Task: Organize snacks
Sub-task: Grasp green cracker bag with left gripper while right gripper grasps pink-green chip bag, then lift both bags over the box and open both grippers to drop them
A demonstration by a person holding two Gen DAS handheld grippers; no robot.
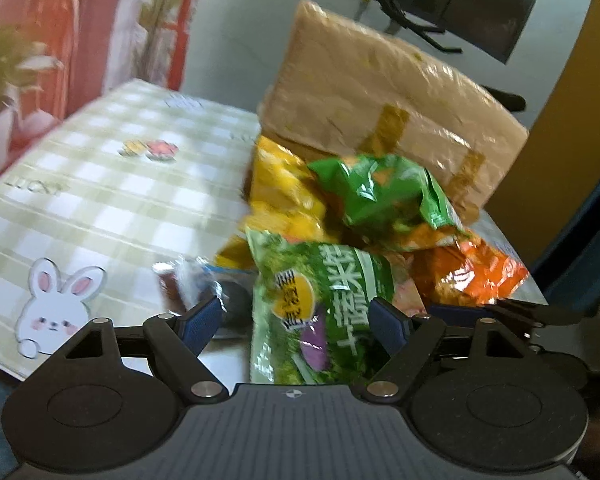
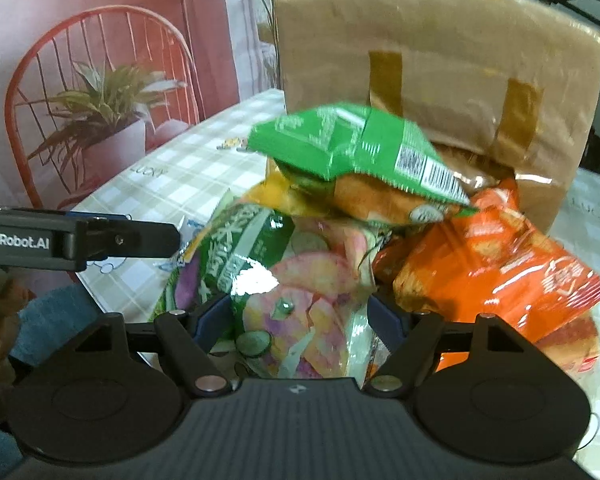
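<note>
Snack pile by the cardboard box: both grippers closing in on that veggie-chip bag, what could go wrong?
1. Both the left gripper and the right gripper straddle the same veggie-chip bag; they may tug it apart or crush the chips.
2. The green bag rests loosely on top; pulling from below may topple it.
3. The orange bag lies by the right gripper's fingers and may get snagged.

A checked tablecloth (image 1: 112, 184) in pale green and white covers the table and carries a printed white rabbit (image 1: 58, 306) and a small flower motif (image 1: 150, 149). Behind the table hangs a printed backdrop (image 2: 100, 60) showing a red wire chair (image 2: 32, 92) and a potted plant (image 2: 100, 120). A dark monitor (image 1: 496, 4) on a black stand is visible farther back, beside a yellow wall (image 1: 572, 128).
</note>
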